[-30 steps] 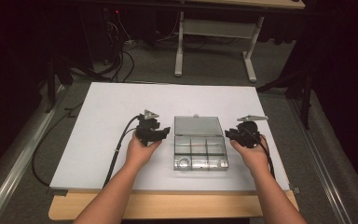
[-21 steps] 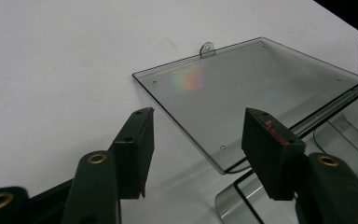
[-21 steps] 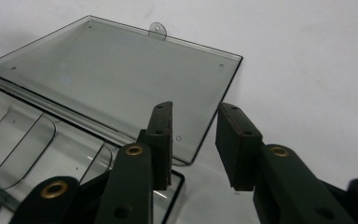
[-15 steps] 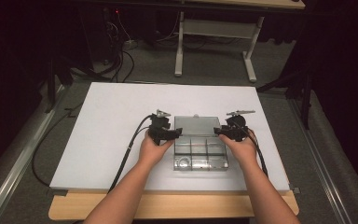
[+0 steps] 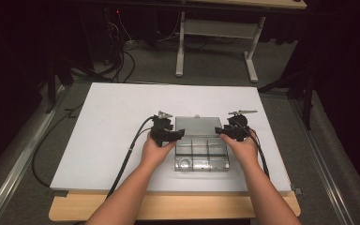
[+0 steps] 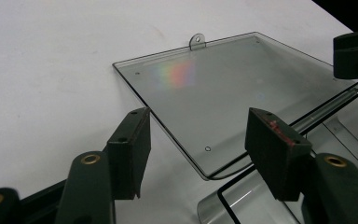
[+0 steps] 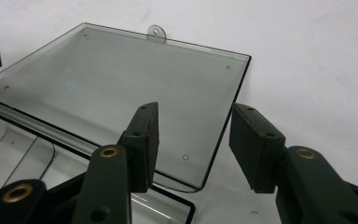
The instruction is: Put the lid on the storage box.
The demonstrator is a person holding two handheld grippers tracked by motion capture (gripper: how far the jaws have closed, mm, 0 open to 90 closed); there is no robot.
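Note:
A clear plastic compartment box (image 5: pixel 201 157) sits open on the white table (image 5: pixel 112 122), its lid (image 5: pixel 198 124) folded back flat. My left gripper (image 5: pixel 180 134) is at the lid's left edge by the hinge. It is open, having just widened, and the lid's corner (image 6: pixel 205 140) lies between the jaws with the pads (image 6: pixel 272 144) off it. My right gripper (image 5: pixel 218 132) is at the lid's right edge. It too is open and has just been opening, and the lid's other corner (image 7: pixel 200 154) lies between its jaws untouched.
The lid's hanging tab (image 6: pixel 196 41) points to the far side. Black cables (image 5: pixel 131 150) trail from the left gripper over the table's front left. A wooden strip (image 5: pixel 168 206) forms the front edge. A metal table frame (image 5: pixel 215 42) stands on the floor beyond.
Both hands moved inward from beside the box to the lid's two side edges, then held still. The box and its lid have not moved.

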